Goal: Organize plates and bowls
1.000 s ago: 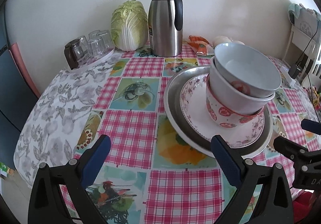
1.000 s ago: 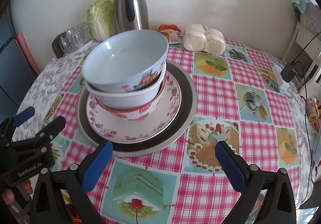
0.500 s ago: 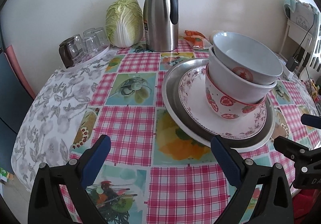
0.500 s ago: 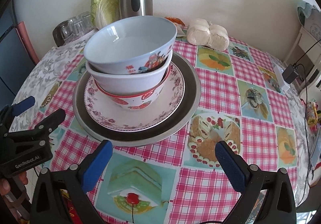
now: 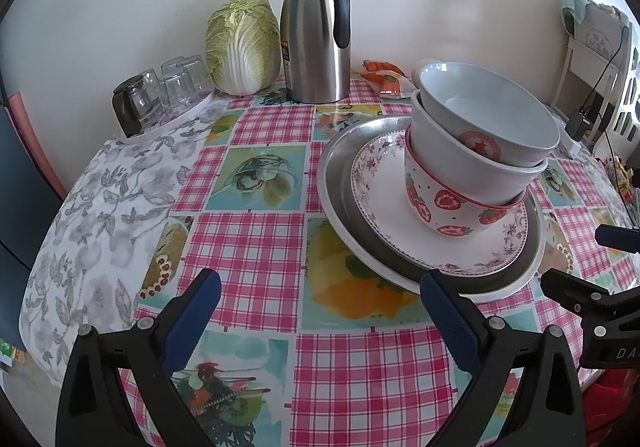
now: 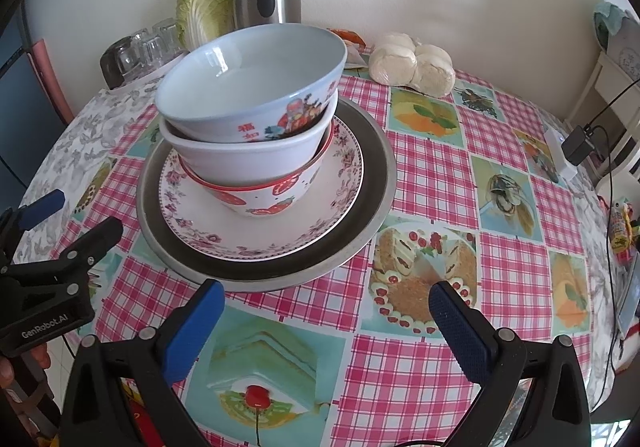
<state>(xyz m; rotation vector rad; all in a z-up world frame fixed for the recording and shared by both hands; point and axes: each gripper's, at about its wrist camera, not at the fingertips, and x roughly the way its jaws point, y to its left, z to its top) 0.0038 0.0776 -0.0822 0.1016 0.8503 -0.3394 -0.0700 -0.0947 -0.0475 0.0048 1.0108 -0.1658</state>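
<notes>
left wrist: left tongs (image 5: 320,311) gape wide, empty, low over checked surface (image 5: 248,243); three nested bowls (image 5: 476,151) on floral plate, on round metal tray (image 5: 340,207), ahead-right | right wrist: right tongs (image 6: 326,311) wide, empty; stack (image 6: 256,119) ahead-left, tray rim (image 6: 376,215) just beyond, nearer to these.

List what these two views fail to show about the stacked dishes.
- Middle bowl inside: both views, top bowl fills it.
- Strawberry bowl inside: both views, covered by the bowls nested in it.
- Floral plate centre: both views, under the stack.
- Metal tray far rim: bowls block it.
</notes>
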